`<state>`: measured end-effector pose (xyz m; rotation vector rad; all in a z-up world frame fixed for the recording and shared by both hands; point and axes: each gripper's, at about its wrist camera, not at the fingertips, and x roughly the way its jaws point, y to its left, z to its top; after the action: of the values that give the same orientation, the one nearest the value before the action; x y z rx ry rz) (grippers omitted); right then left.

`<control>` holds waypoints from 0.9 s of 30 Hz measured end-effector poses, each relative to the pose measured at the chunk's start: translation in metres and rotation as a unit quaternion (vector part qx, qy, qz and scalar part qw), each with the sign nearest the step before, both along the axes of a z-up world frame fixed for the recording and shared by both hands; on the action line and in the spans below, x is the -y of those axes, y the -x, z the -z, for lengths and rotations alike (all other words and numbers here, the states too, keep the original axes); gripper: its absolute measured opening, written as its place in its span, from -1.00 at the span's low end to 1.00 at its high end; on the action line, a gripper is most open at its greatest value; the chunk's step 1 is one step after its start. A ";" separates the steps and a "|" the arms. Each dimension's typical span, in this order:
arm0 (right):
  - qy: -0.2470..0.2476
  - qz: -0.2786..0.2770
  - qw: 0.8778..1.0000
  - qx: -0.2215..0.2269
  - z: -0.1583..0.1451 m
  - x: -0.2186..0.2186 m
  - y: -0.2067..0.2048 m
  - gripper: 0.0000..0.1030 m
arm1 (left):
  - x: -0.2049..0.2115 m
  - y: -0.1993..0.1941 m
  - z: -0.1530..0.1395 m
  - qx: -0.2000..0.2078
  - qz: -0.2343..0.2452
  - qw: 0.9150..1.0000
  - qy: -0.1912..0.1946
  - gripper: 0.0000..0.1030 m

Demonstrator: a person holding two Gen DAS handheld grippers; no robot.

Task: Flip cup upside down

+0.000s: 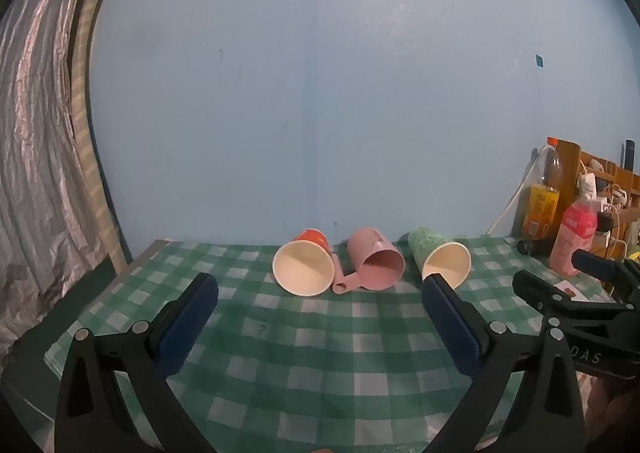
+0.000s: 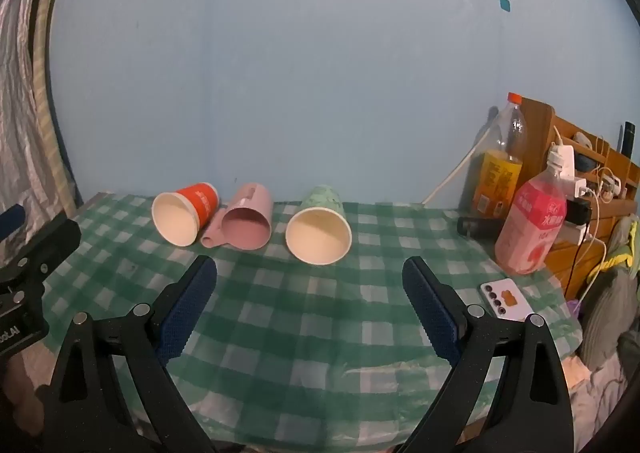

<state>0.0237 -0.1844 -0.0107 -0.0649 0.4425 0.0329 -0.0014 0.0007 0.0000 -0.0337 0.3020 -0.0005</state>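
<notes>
Three cups lie on their sides on the green checked tablecloth (image 1: 320,353), mouths toward me: an orange paper cup (image 1: 304,263) (image 2: 182,217), a pink handled mug (image 1: 374,263) (image 2: 246,227) and a green patterned paper cup (image 1: 438,255) (image 2: 320,227). My left gripper (image 1: 320,281) is open and empty, short of the cups, its right finger overlapping the green cup's rim in view. My right gripper (image 2: 310,265) is open and empty, just in front of the green cup.
At the right stand a pink drink bottle (image 2: 530,225), an orange-capped bottle (image 2: 498,173), a dark object (image 2: 478,227) and a wooden rack with chargers (image 2: 580,173). A phone (image 2: 506,299) lies near the right table edge. A blue wall is behind the table.
</notes>
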 end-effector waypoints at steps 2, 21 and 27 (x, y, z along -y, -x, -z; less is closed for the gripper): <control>-0.001 -0.001 1.000 0.001 0.000 0.000 0.000 0.81 | 0.000 0.004 0.007 0.004 -0.001 1.000 -0.002 0.99; -0.005 -0.005 1.000 -0.005 0.002 0.000 -0.003 0.81 | -0.003 -0.005 0.008 -0.012 0.000 1.000 0.012 0.99; -0.004 -0.008 1.000 -0.009 0.006 -0.004 -0.003 0.81 | -0.004 -0.006 0.003 -0.006 -0.007 1.000 0.012 0.99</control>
<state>0.0268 -0.1804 -0.0167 -0.0599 0.4603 0.0501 0.0047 0.0051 -0.0033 -0.0601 0.3146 0.0095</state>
